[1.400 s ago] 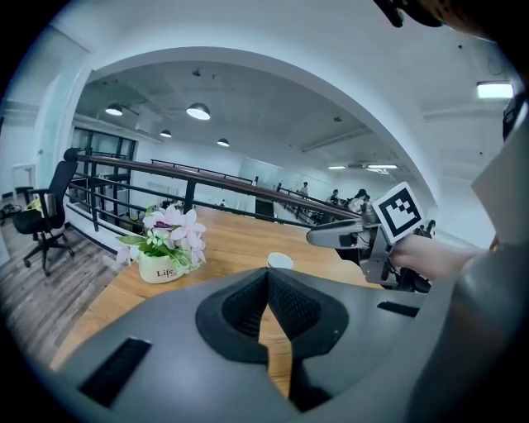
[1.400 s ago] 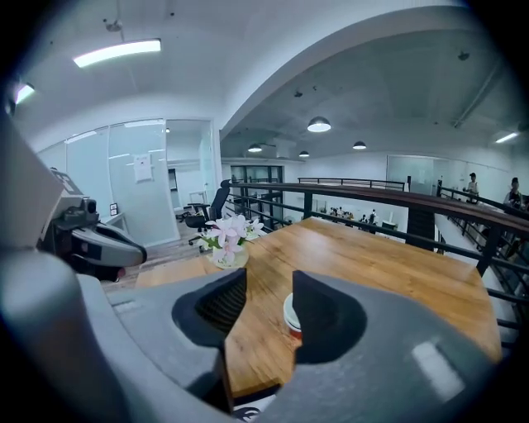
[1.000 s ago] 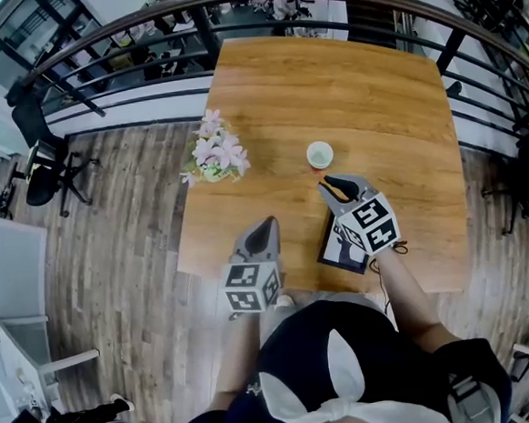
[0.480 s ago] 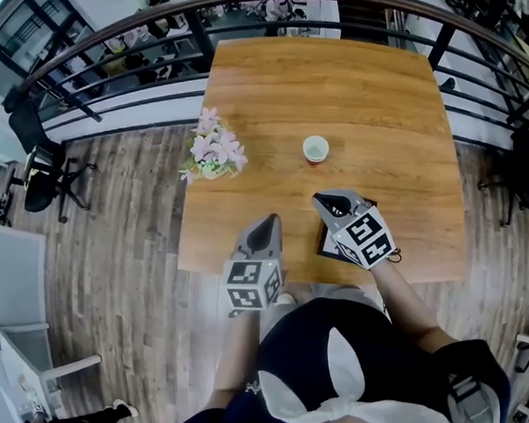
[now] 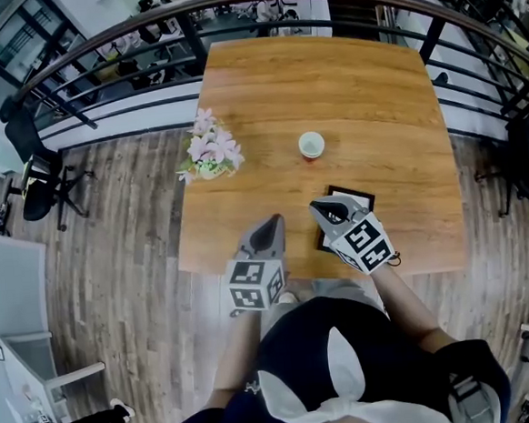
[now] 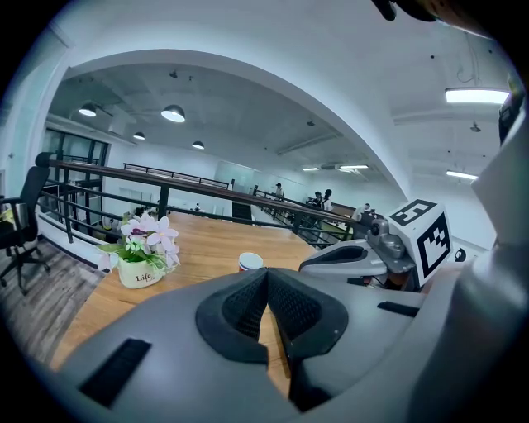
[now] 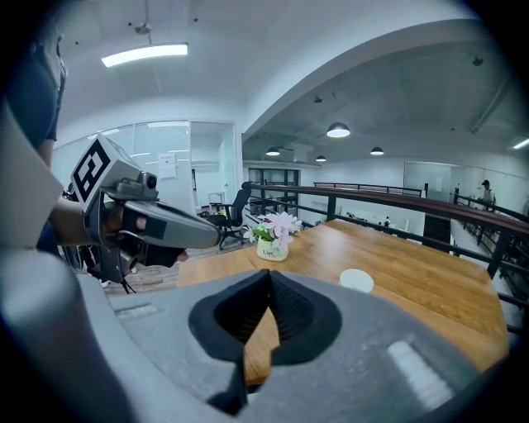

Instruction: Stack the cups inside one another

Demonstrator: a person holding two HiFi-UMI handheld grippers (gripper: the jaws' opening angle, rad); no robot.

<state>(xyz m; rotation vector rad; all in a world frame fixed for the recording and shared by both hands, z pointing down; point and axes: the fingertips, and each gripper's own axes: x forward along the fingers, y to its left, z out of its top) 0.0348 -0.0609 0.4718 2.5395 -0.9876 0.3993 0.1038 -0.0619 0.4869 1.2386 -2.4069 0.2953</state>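
Note:
A white paper cup point(image 5: 311, 145) with a red lower band stands upright by itself mid-table; I see only the one cup point(image 6: 250, 262). It also shows in the right gripper view as a cup point(image 7: 356, 280) ahead and to the right. My right gripper point(image 5: 323, 208) is shut and empty, well short of the cup, over a black-framed square point(image 5: 352, 196). At the table's near edge my left gripper point(image 5: 272, 222) is shut with nothing in it. Both pairs of jaws meet at their tips in the gripper views: left gripper point(image 6: 266, 277), right gripper point(image 7: 269, 277).
A white pot of pink flowers point(image 5: 210, 155) stands near the left edge of the wooden table point(image 5: 373, 88). A dark curved railing point(image 5: 96, 46) runs behind the table. An office chair point(image 5: 29, 174) stands on the plank floor at the left.
My right gripper has drawn back from the cup toward the table's near edge, and its jaws have closed empty. The left gripper has stayed in place.

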